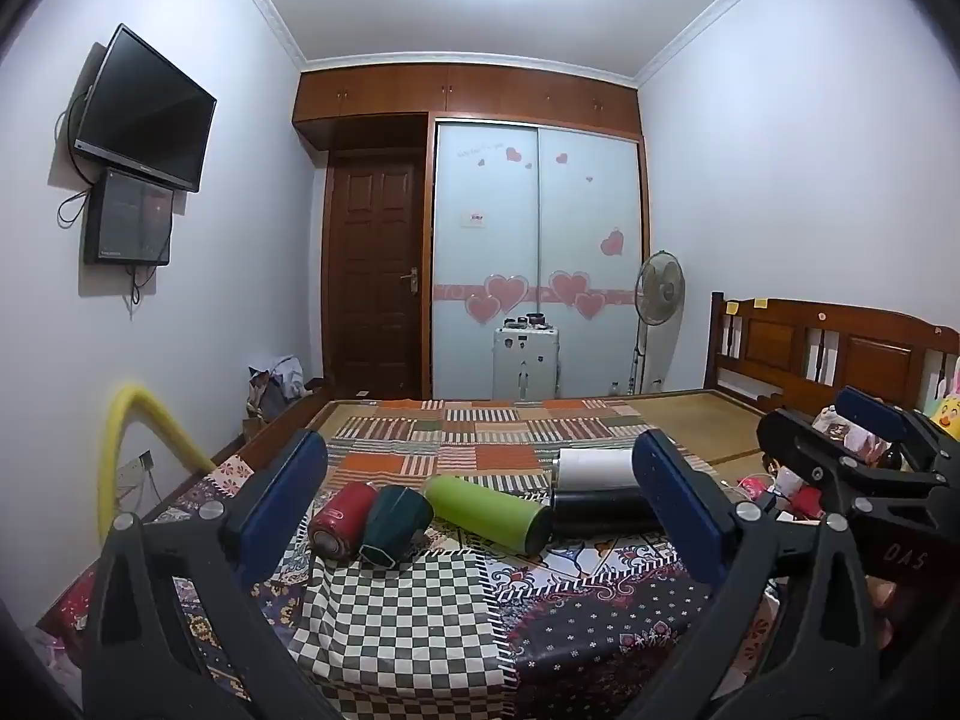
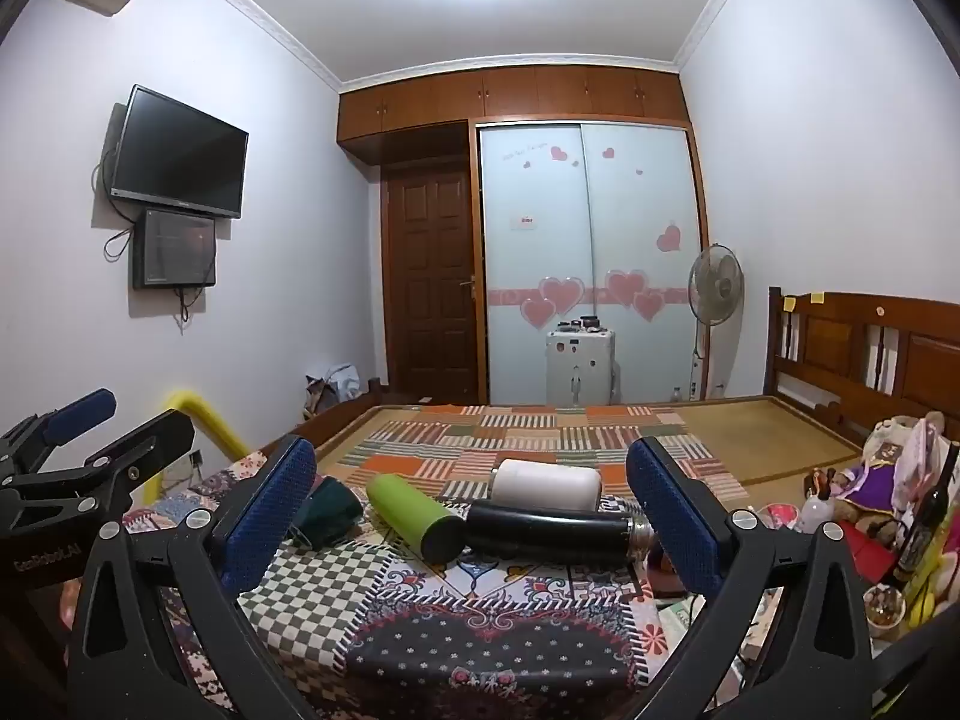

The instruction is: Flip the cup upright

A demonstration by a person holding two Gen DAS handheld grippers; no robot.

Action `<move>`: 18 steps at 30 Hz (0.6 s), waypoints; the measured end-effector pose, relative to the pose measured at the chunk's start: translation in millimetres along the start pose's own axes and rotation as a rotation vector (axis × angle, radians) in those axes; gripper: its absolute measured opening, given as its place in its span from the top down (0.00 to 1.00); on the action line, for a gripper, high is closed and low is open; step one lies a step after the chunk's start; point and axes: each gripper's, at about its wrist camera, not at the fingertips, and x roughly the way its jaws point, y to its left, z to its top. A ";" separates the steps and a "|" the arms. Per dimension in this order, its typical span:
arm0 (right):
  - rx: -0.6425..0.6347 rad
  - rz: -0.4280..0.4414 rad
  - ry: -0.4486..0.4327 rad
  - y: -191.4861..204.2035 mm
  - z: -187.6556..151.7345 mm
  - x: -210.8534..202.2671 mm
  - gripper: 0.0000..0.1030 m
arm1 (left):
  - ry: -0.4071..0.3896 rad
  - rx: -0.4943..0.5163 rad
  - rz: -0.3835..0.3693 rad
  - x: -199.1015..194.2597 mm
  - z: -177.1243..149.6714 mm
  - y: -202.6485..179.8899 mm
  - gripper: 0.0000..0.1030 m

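Note:
Several cups lie on their sides on a patchwork bedspread [image 1: 420, 618]. From left there is a red cup [image 1: 341, 517], a dark green cup [image 1: 393, 525], a lime green tumbler [image 1: 489, 509], a black flask [image 1: 600, 511] and a white cup [image 1: 594, 469] behind it. In the right wrist view I see the dark green cup [image 2: 327, 514], the lime tumbler [image 2: 414, 515], the black flask [image 2: 552, 531] and the white cup [image 2: 547, 485]. My left gripper [image 1: 480, 510] is open and empty, short of the cups. My right gripper [image 2: 471, 516] is open and empty, short of them too.
The bed has a wooden headboard [image 2: 870, 348] at right, with toys and clutter [image 2: 888, 498] beside it. A yellow tube [image 1: 129, 450] arches at the left edge. A wardrobe [image 1: 534, 258], a fan [image 1: 657, 300] and a white case [image 1: 525, 360] stand beyond the bed.

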 end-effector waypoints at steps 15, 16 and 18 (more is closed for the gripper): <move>-0.006 0.011 -0.001 2.5 2.0 3.2 0.00 | -0.012 0.000 0.010 0.9 -7.6 2.8 0.00; -0.007 0.010 -0.001 3.4 2.5 3.4 0.00 | -0.014 0.000 0.012 0.7 -7.8 2.8 0.00; -0.009 0.010 -0.001 5.3 3.4 3.7 0.00 | -0.017 0.001 0.011 1.3 -7.9 4.0 0.00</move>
